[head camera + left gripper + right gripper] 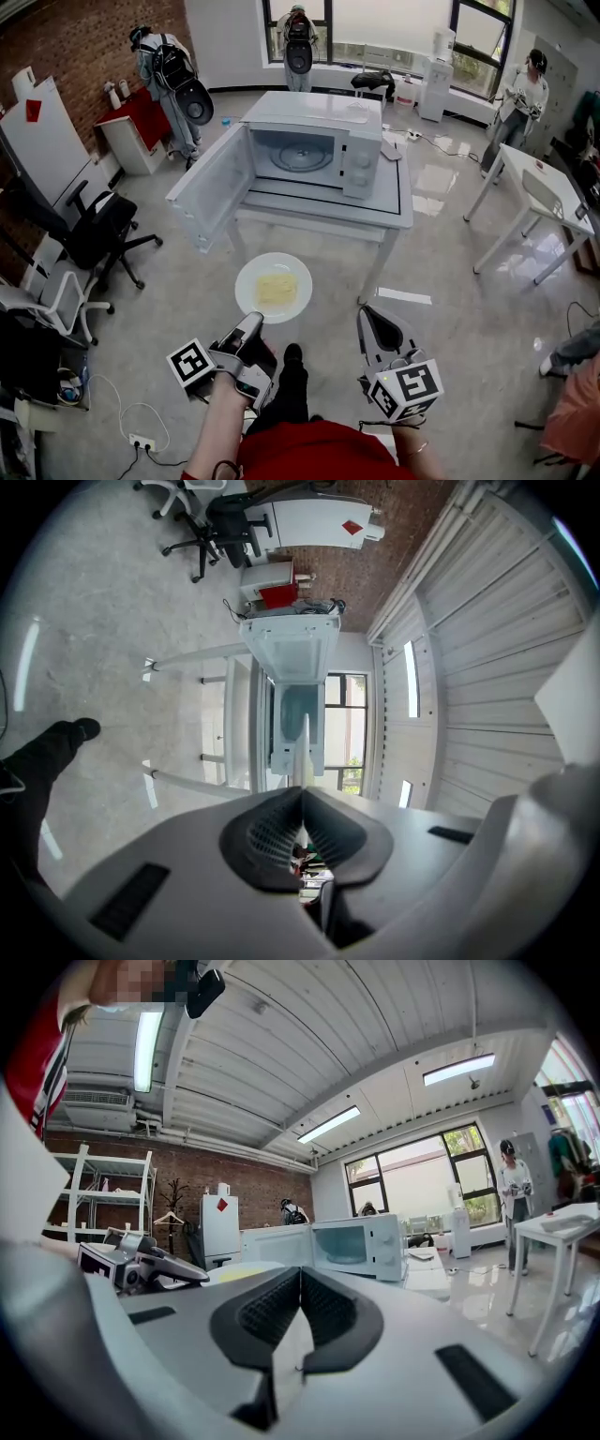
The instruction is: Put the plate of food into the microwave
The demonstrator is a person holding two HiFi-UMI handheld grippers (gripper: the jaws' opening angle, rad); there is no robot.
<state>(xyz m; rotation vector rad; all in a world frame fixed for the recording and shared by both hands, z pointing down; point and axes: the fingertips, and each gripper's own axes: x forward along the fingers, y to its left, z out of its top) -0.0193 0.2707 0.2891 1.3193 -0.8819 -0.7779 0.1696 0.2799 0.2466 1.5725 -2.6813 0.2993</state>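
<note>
A white plate [248, 286] with a flat yellow piece of food [276, 290] hangs level over the floor, a short way in front of the table. My left gripper [253, 322] is shut on its near rim. The left gripper view shows the plate [303, 752] edge-on between the closed jaws. A white microwave [314, 141] stands on a glass-topped table [394, 211], its door [211, 183] swung wide to the left and its turntable showing. To the right, my right gripper [373, 314] is shut with nothing in it. The right gripper view shows the microwave [352, 1241] ahead.
A black office chair [94, 230] stands at the left and a white table [539, 192] at the right. Several people stand along the far wall and windows. A power strip with cables [141, 441] lies on the floor near my left arm. My shoe [292, 354] is below the plate.
</note>
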